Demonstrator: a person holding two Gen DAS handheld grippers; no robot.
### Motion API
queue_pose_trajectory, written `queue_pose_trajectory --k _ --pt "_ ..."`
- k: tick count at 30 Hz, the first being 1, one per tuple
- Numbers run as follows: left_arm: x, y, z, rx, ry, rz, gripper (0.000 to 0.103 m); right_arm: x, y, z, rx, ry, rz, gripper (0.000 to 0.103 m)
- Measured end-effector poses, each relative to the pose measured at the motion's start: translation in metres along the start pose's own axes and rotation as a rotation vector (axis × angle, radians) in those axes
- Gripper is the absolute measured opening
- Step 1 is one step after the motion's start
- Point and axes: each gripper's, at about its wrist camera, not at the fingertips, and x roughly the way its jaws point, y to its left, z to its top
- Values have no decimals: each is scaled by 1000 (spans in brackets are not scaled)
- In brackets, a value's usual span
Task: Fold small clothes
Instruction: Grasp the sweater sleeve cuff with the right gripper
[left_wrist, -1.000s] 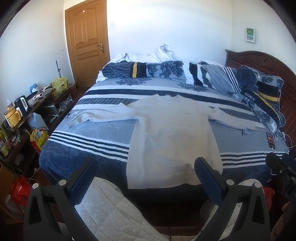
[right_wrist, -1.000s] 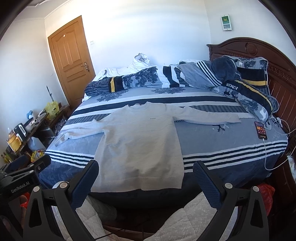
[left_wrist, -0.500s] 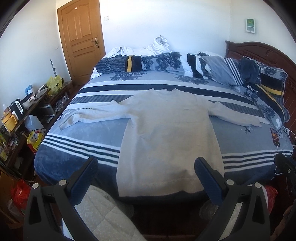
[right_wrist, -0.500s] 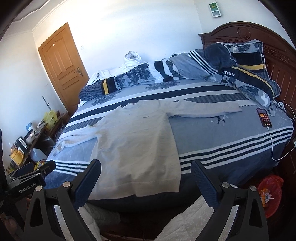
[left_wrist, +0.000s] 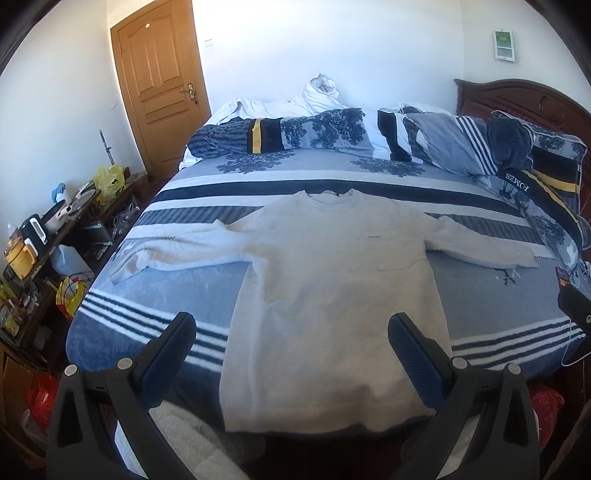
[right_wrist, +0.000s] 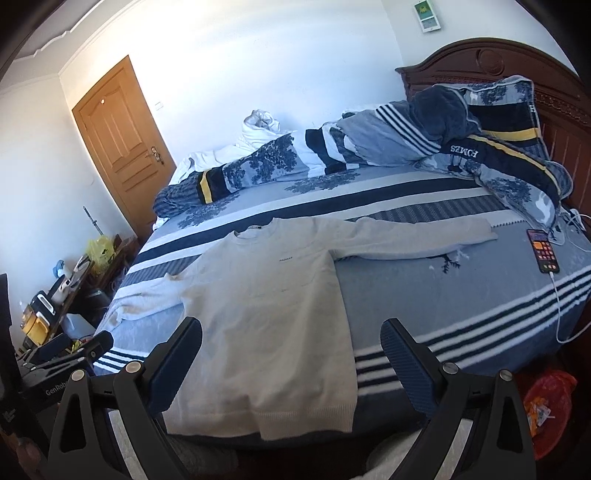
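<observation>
Both sets of fingers are spread wide and hold nothing. The left gripper (left_wrist: 291, 338) hangs over the sweater's lower body, its two blue pads framing the cloth without touching it; the right gripper (right_wrist: 291, 341) hovers just short of the hem, likewise framing the cloth and clear of it.

The sweater (left_wrist: 340, 291), pale cream with a small chest label, lies face up and flat on the bed (left_wrist: 147, 295). Its collar points away toward the piled bedding (left_wrist: 351, 133), both sleeves are stretched straight out to the sides, and the hem hangs slightly past the near edge of the mattress.

As far as I can judge, the spreading is done and the folding has not begun: no sleeve is crossed in, no crease is made. Everything remains, meaning sleeves in, sides over, then hem up to collar.

Room looks generous. Beyond the collar there is a bare band of striped cover before the bedding heap. Past the left sleeve's cuff the mattress edge drops toward a cluttered side table (left_wrist: 40, 236). Past the right sleeve's cuff lies a phone (right_wrist: 543, 251) on its cable, near enough that a wide sweep of that sleeve might catch it. The overhanging hem is the easiest edge to pinch.
</observation>
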Motion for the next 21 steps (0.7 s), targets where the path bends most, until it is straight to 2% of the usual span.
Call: queue_pose_trajectory --k 4,9,11,13,19,21 --pt "18 -19 16 26 8 -24 103 17 -9 14 -6 -22 -35 99" --pt "43 -37 43 -46 2 -207 103 43 -30 34 42 -27 -24 99" --pt "56 -48 58 -88 -17 -262 103 58 -44 50 79 -27 -16 99" --pt "80 -67 79 -101 0 -303 103 77 -64 73 122 -44 -29 99" --pt "167 -153 138 -39 82 -307 103 139 -132 148 248 -62 -15 97" --pt "196 -187 151 4 104 -305 103 158 -159 166 279 -75 -43 97"
